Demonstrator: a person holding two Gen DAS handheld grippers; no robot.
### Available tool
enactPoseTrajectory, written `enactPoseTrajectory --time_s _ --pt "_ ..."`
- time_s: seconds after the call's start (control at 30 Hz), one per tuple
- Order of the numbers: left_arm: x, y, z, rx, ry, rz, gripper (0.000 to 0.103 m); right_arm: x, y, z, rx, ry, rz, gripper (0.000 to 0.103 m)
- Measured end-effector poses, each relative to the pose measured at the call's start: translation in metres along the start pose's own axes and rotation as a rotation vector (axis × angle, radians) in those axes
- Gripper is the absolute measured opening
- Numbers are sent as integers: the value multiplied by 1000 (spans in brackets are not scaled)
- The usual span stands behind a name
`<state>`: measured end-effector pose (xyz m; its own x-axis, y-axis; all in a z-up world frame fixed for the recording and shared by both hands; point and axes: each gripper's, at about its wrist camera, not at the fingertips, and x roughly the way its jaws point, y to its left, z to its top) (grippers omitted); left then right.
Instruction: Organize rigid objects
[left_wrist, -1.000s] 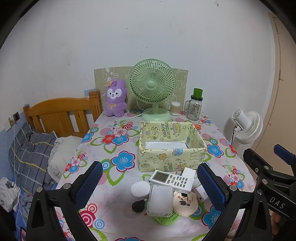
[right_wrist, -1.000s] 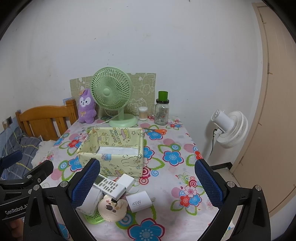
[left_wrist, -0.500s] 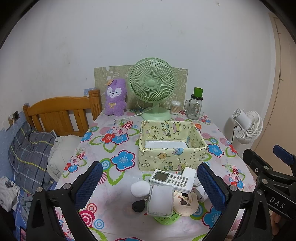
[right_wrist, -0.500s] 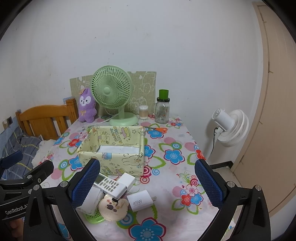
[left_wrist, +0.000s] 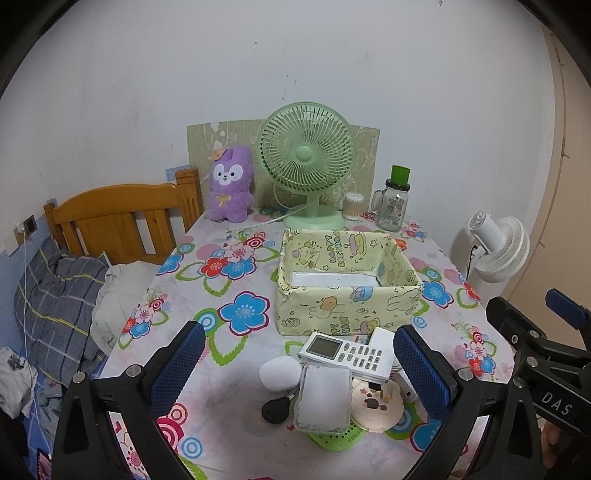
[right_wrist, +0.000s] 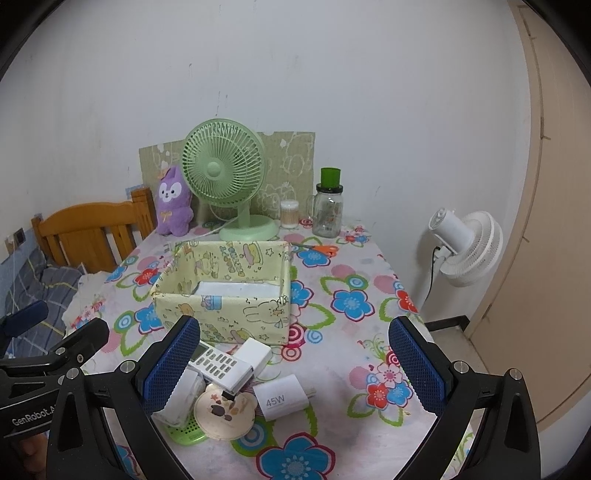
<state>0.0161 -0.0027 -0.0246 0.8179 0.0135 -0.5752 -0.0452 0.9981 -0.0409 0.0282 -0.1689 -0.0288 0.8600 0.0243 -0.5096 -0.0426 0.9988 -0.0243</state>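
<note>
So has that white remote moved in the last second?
No. The remote lies at the same spot just in front of the yellow box, on the pile.

Setting: a home bedroom. A wooden headboard (left_wrist: 122, 218) and plaid bedding (left_wrist: 51, 306) are seen at the left of a table covered with a flowered cloth (left_wrist: 236, 314). A purple plush toy (left_wrist: 229, 184), a green desk fan (left_wrist: 306, 162), a lidded glass jar (left_wrist: 395, 205) and a cartoon-printed storage box (left_wrist: 347, 280) are kept on it. A white floor fan (right_wrist: 469, 247) and a beige door (right_wrist: 546, 221) are placed beside plain white walls.
</note>
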Motion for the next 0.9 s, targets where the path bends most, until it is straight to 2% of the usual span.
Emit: enactPoseTrajectory --time_s 0.23,0.53,0.9 --pt "19 0 -11 3 2 18 103 18 0 -8 -15 12 18 103" --pt "56 1 -28 4 112 18 103 47 1 -20 -30 48 52 103" --pt "86 -9 -49 23 207 6 103 75 10 -36 -64 91 85 103"
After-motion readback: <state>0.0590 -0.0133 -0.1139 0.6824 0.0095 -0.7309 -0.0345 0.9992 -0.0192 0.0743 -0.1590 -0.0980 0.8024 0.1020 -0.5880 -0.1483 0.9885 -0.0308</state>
